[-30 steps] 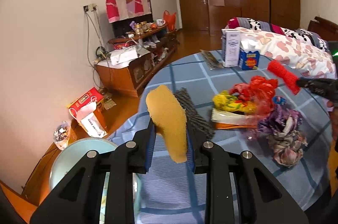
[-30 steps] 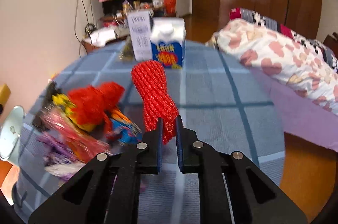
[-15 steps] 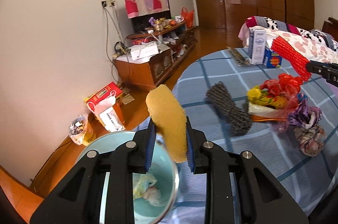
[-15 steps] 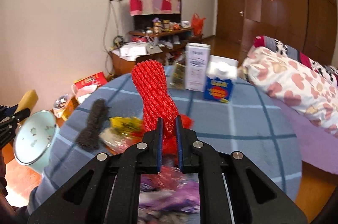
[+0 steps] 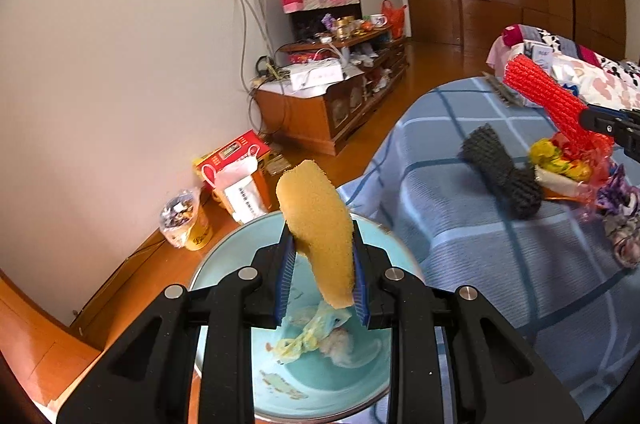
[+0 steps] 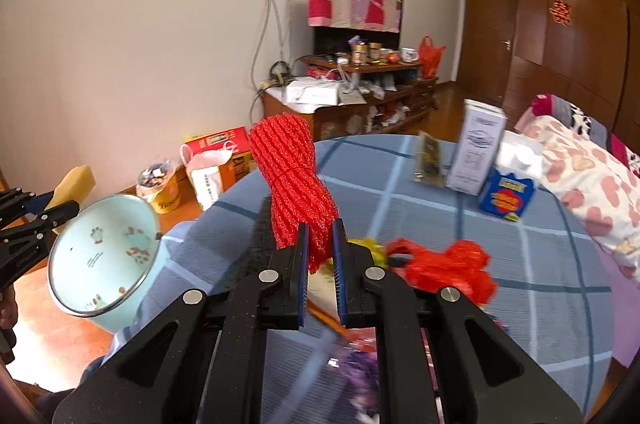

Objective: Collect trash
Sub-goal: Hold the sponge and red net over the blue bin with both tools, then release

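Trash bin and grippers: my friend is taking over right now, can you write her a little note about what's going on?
Left gripper: shut on the yellow sponge, held right above the light blue bin on the floor beside the table.
Right gripper: shut on the red mesh bundle, held above the table.
Done: some crumpled scraps already lie in the bin.
Left: drop the sponge, then the mesh. On the table there remain the black mesh bundle, the red plastic bag on a heap of wrappers, and two cartons at the far edge, which may not be trash.
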`<state>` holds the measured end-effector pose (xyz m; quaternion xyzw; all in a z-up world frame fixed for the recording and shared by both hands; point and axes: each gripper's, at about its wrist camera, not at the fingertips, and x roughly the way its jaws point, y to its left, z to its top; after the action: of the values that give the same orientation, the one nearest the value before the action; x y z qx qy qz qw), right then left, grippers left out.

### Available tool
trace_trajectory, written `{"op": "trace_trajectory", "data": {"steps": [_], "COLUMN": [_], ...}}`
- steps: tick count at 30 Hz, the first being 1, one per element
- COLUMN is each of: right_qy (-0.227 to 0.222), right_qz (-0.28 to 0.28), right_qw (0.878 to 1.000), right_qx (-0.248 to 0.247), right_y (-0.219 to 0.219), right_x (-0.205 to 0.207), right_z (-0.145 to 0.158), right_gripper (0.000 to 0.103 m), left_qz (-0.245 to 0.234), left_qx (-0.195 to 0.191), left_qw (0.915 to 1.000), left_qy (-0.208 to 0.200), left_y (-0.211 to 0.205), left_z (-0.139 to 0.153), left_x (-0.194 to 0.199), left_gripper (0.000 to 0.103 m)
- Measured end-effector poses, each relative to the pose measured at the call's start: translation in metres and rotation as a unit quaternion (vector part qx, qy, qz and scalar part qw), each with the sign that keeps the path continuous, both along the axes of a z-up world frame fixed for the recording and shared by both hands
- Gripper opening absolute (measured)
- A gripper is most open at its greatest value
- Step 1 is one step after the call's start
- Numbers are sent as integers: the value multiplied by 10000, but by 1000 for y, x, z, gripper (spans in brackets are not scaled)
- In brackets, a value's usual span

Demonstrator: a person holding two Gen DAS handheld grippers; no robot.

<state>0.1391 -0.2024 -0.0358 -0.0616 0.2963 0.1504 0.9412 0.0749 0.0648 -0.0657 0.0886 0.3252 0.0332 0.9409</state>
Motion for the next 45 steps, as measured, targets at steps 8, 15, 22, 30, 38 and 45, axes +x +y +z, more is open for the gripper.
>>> {"op": "trace_trajectory", "data": {"steps": [8,15,22,30,38,45], "right_qy": [7,23,12,-4,9,0], "right_qz": [490,825,1093,1320,1459,1559], "right_qw": [9988,9966,9940,9911,9891,9876], "right_qx": [-42,-63,-96,-150,-171,-194], "right_y": [46,79,102,123,135,143], "right_x": [-5,-11,-19,-24,-25,-25], "right_z": [-12,-18,-22,-23,-25,-24], "right_gripper": [12,12,12,12,12,12], "left_qz": [292,489,629,746,837,865], "left_qx": [23,13,18,14,29,32], "left_qw": [9995,9987,9979,9972,9965,9962], "left_qy": [85,140,122,68,-12,-29], "left_y": [26,46,54,62,66,68], "left_z": [-8,-15,-16,-14,-12,-12], "left_x": [-7,-10,-16,-20,-25,-25], "left_gripper": [25,25,25,25,25,25]}}
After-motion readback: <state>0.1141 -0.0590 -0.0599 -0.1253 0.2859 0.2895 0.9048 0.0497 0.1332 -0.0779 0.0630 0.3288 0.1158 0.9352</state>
